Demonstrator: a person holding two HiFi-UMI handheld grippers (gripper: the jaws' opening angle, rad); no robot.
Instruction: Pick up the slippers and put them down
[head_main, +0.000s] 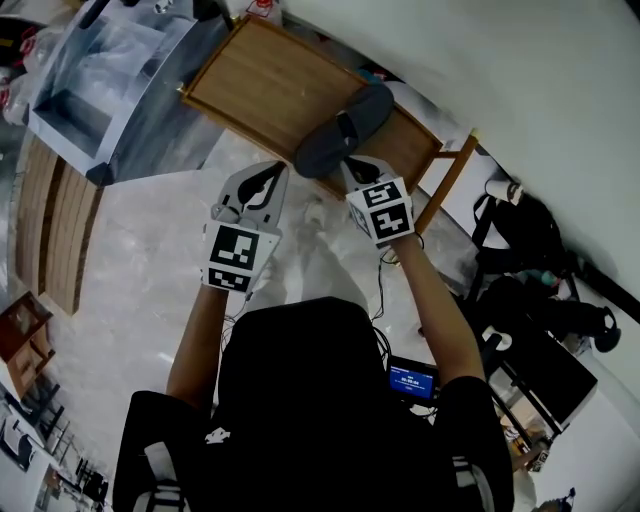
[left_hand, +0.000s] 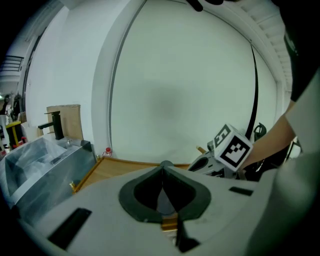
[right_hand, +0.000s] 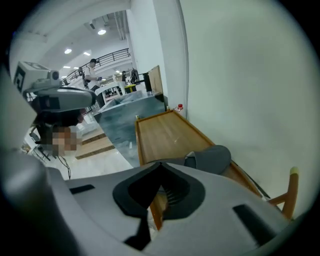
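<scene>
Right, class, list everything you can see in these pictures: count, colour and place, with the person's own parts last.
slipper: one, grey, on the table's right end
wooden table: one, light brown, raised rim, against the white wall
plastic-wrapped unit: one, grey, left of the table
black bags: count unclear, on the floor at right
small screen: one, blue-lit, by the person's waist
left gripper: one, white-grey, shut, empty, above the floor
right gripper: one, white-grey, shut, empty, beside the slipper

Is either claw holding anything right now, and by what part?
Nothing is held: the left claw and right claw are shut on nothing; the slipper lies on the table.
</scene>
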